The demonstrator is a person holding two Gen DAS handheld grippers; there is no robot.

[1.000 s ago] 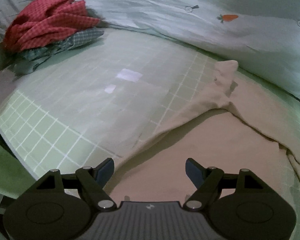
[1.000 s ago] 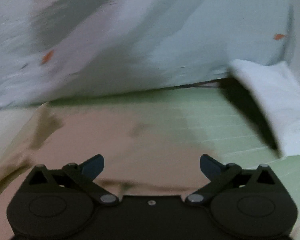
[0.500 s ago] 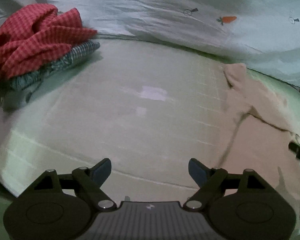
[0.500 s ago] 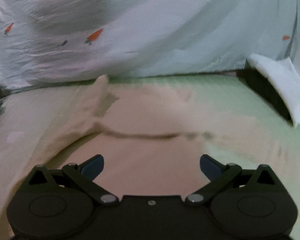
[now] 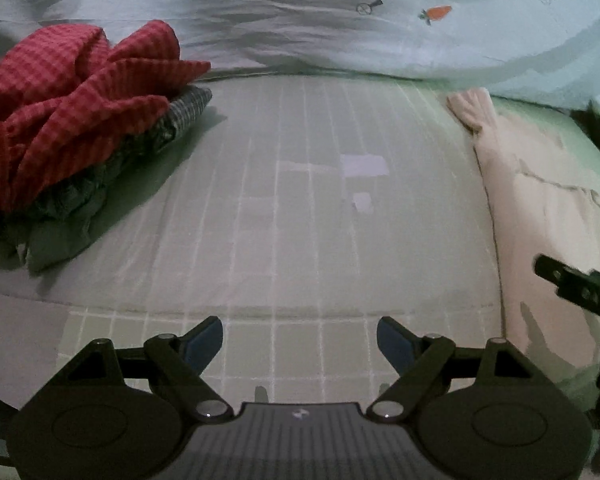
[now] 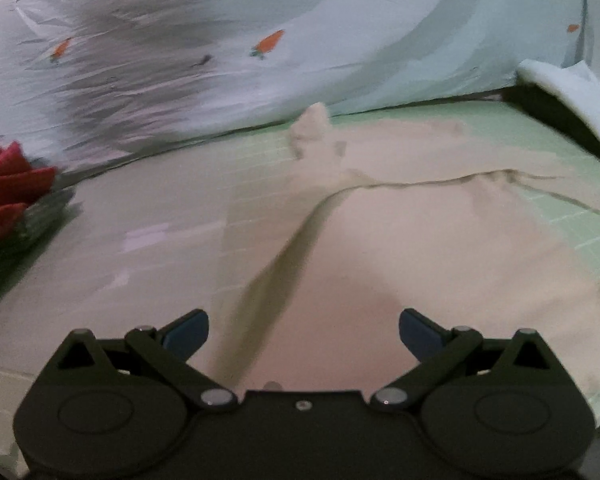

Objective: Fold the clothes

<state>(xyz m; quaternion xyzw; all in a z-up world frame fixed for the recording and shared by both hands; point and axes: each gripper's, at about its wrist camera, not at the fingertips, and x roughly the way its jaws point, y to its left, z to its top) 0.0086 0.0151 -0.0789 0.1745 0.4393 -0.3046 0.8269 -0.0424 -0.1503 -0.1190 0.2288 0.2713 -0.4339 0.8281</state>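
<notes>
A pale mint quilt printed with small orange carrots [image 5: 340, 28] lay bunched along the far side of the bed, filling the top of both wrist views. Below it spread the light green bedsheet with a white grid pattern [image 5: 300, 200], mostly bare in the left wrist view, with two pale patches of light near its middle.

The task's garment, a large beige cloth garment [image 6: 420, 248], lay spread flat on the sheet. In the right wrist view it covered the centre and right of the bed, directly ahead of the right gripper, with a long fold line running diagonally across it and a narrow end reaching up to touch the foot of the quilt. In the left wrist view it lay along the right edge, well apart from the left gripper's fingers.

At the far left sat a crumpled red checked cloth [image 5: 72, 108], heaped on top of a dark green checked garment [image 5: 112, 168]. A white folded cloth [image 6: 572, 96] stood at the right edge, near the quilt.

The left gripper [image 5: 299, 338] hung over bare sheet with its blue-padded fingers [image 5: 204, 338] spread wide and nothing between them; its jaws had just been opening a little further. The right gripper [image 6: 303, 330] hovered over the beige garment, its jaws likewise wide apart and gripping nothing; the cloth beneath was not pinched
</notes>
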